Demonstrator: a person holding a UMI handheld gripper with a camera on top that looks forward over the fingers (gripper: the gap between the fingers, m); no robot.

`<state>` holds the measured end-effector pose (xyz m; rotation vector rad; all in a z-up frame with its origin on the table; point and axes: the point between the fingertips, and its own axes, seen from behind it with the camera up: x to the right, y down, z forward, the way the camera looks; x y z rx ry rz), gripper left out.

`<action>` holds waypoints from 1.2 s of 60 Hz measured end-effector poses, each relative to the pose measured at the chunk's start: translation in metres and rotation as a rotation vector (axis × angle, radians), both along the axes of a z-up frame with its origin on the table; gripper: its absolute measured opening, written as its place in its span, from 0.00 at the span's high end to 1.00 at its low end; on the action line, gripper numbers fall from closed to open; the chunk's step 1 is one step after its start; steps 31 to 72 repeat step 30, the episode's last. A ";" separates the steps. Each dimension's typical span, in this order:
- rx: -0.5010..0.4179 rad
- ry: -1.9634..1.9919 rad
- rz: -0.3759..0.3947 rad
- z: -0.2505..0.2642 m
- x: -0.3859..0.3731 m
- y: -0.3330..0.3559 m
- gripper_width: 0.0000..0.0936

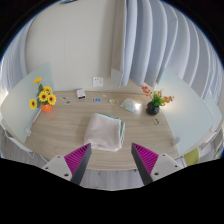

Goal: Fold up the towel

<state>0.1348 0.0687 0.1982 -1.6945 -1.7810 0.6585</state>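
Gripper (113,160) wide open, nothing held; pink pads (78,158) at either side w/ clear gap between. Held well above and short of table (60,132), angled down toward it.

Towel (105,130) on wooden table, straight ahead of fingers, roughly centred on gap btwn them, near front edge. Appears already doubled or loosely bunched, pale grey-white; exact layers not discernible. Long axis approx. running away from gripper, tilted slightly; near short edge closest to fingertips.

Key relation: towel dead ahead and below, no lateral offset to speak of. Judged approach: descend fwd onto near edge, pinch, carry over toward far edge.

Surroundings: yellow flowers (43,96) at one end, red-orange flowers (156,99) at other, small items (98,98) along far side, curtain (150,45) behind. All well apart from towel
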 end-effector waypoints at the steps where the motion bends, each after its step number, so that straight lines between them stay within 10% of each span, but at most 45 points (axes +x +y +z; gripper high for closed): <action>1: 0.000 0.005 0.001 0.004 0.005 -0.001 0.09; 72: -0.034 0.078 0.022 0.030 0.022 -0.013 0.09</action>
